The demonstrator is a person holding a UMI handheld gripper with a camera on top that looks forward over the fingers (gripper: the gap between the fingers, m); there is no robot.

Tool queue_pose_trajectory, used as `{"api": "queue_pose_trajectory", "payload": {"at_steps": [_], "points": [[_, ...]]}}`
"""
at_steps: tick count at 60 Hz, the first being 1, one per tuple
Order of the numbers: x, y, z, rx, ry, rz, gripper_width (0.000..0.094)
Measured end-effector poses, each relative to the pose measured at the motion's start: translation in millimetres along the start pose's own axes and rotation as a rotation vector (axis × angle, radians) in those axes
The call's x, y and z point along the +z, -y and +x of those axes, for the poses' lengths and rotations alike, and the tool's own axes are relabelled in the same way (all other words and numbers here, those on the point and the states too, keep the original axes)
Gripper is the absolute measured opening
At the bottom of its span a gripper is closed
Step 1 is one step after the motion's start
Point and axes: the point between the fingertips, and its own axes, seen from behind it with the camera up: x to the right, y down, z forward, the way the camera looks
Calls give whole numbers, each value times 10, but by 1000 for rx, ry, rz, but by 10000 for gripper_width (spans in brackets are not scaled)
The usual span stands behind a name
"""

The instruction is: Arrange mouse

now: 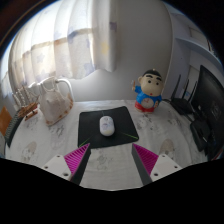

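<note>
Gripper view: claw (113, 160) hovers level, fingers spread apart, short of the mouse (106, 125) on its black mat (124, 131).

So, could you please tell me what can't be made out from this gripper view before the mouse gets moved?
- Mouse on the mouse pad: too small to show buttons or a cable.
- Dark equipment beside the figurine: cut off by the view's edge.
- Glass pitcher: contents not discernible through the clear glass.
- Claw: open, short of the pad; only the finger ends show.
</note>
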Motion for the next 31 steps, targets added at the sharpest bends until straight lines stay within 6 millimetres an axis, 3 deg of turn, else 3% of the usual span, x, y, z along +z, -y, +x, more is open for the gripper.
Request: {"api": "queue_pose_trajectory", "payload": {"at_steps": [8,14,21,31], "points": [[-762,-406,19,-25,12,-51,846],[-1129,-632,17,-16,15,-65,846],[-1303,-733,-13,11,28,-57,847],[-1298,-762,-19,-13,19,-50,847]]}}
